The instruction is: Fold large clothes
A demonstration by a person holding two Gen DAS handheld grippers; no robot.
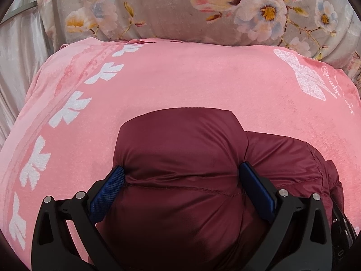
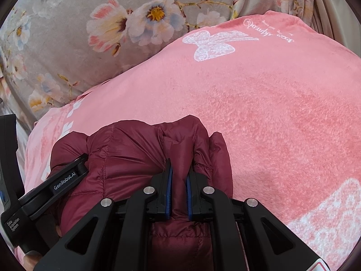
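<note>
A pink plush blanket (image 1: 203, 79) covers the surface in both views, printed with a row of white leaf-like motifs (image 1: 72, 108) along one side and a white bow (image 2: 212, 45) with a line of cursive lettering beside it. Behind it lies a grey fabric (image 1: 158, 6) patterned with large pink, cream and pale blue blossoms on thin branches, its lower edge meeting the far edge of the blanket. At the outer edges hangs a pale, satiny pleated cloth (image 1: 15, 67), and the light is soft and even with no hard shadows.
</note>
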